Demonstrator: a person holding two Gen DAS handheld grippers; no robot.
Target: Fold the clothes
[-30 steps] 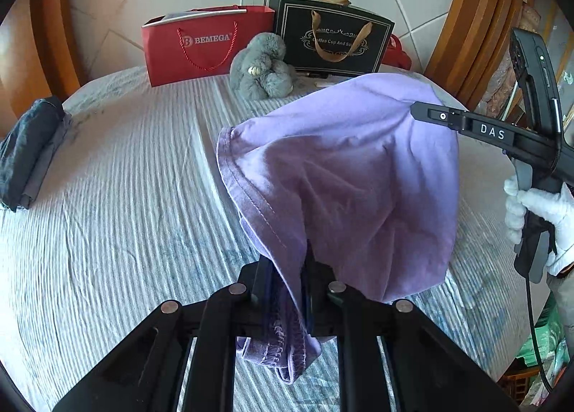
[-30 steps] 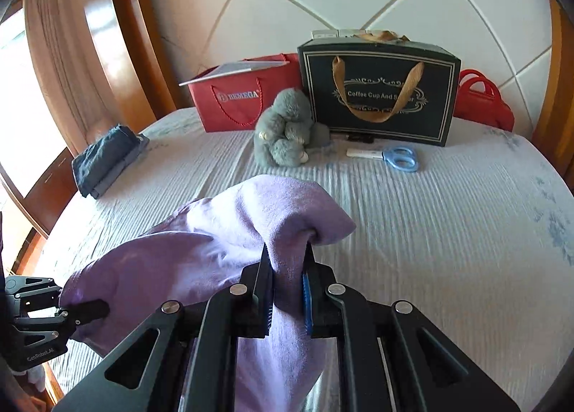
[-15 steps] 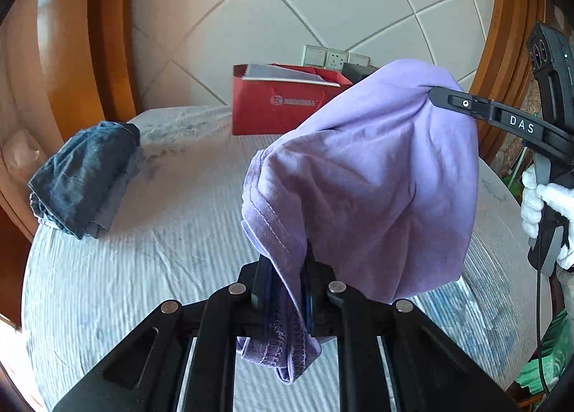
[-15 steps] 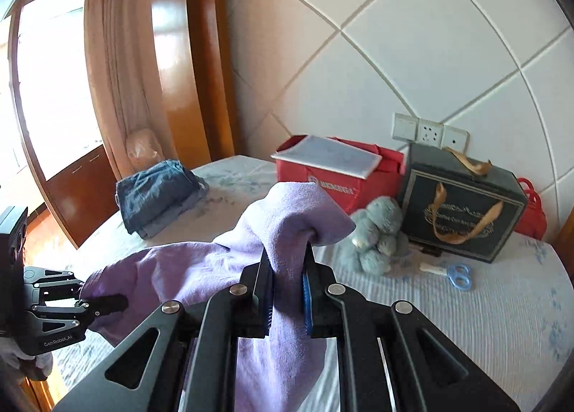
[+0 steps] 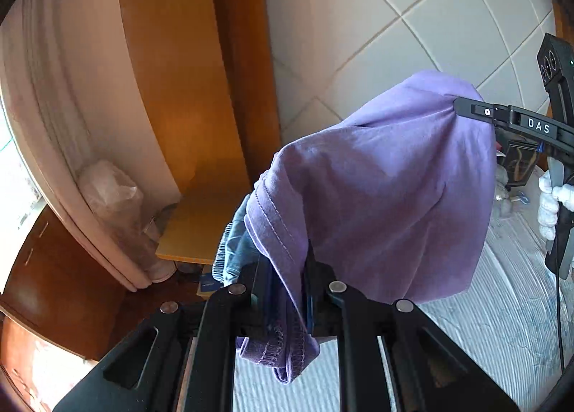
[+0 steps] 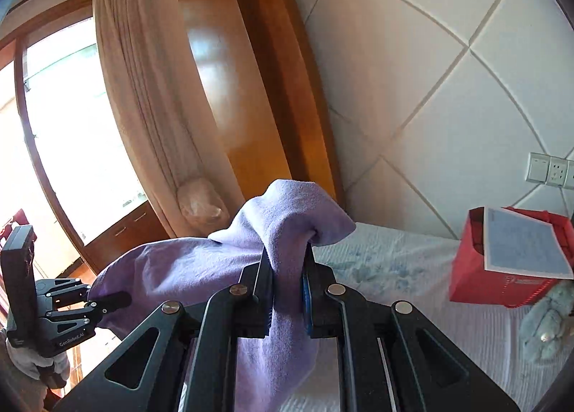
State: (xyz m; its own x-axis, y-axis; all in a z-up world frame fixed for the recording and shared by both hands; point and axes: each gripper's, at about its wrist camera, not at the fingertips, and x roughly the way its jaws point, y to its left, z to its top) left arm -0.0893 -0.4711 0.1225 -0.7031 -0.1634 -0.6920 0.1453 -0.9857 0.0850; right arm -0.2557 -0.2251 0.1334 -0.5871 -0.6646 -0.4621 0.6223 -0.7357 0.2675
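You hold the purple shirt (image 5: 387, 197) aloft, left claw (image 5: 287, 290) and right claw (image 6: 287, 290) each pinching it, folding not yet begun.

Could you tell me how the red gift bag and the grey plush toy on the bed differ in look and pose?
The red gift bag is boxy and stiff-sided; the grey plush toy is rounded and furry. The bag stands upright with a printed sheet across its open top; the toy slumps low in front of it. The bag is the taller of the two. Both rest on the white bedspread.
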